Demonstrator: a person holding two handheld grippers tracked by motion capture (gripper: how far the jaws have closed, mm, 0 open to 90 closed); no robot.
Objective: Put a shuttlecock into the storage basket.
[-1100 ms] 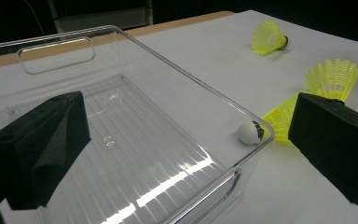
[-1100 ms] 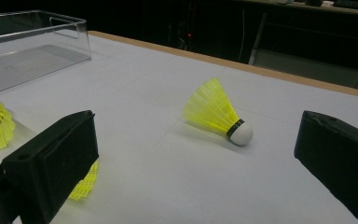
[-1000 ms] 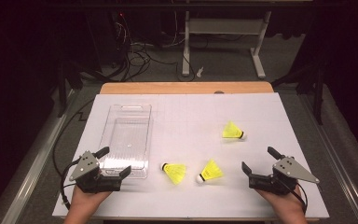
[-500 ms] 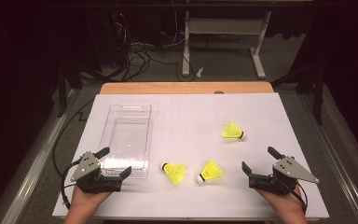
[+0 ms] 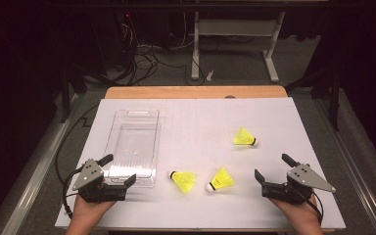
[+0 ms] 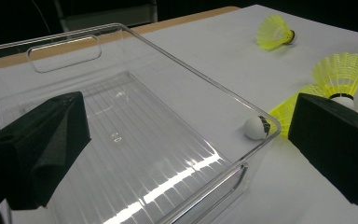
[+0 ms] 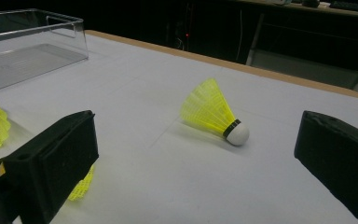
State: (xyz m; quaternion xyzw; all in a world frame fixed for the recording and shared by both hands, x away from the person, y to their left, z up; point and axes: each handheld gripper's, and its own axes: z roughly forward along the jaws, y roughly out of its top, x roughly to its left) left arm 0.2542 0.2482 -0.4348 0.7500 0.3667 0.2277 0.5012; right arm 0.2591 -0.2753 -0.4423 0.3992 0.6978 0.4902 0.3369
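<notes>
Resting on the counter: we hold a tool in each hand at the near edge of the white-covered counter (image 5: 196, 117), nothing gripped in either.
Left tool: the left tool (image 5: 118, 170) sits at the near left, its jaws spread apart, set at the near end of the clear plastic bin (image 5: 133, 147); in the left gripper view the bin's near wall lies between the two black jaws.
Right tool: the right tool (image 5: 274, 169) sits at the near right, jaws likewise wide apart and empty.
Bin: clear, rectangular, empty, with a handle slot in its far wall, lying on the left half of the counter.
Shuttlecocks: we count three yellow ones, all lying on their sides outside the bin. One shuttlecock (image 5: 183, 180) lies just right of the bin's near corner; a second shuttlecock (image 5: 220, 179) lies close beside it; a third shuttlecock (image 5: 245, 138) lies farther back, toward the right, well apart from the pair.
Right gripper view: the far shuttlecock (image 7: 214, 114) lies between the jaws, farther off, white cork toward the right.
</notes>
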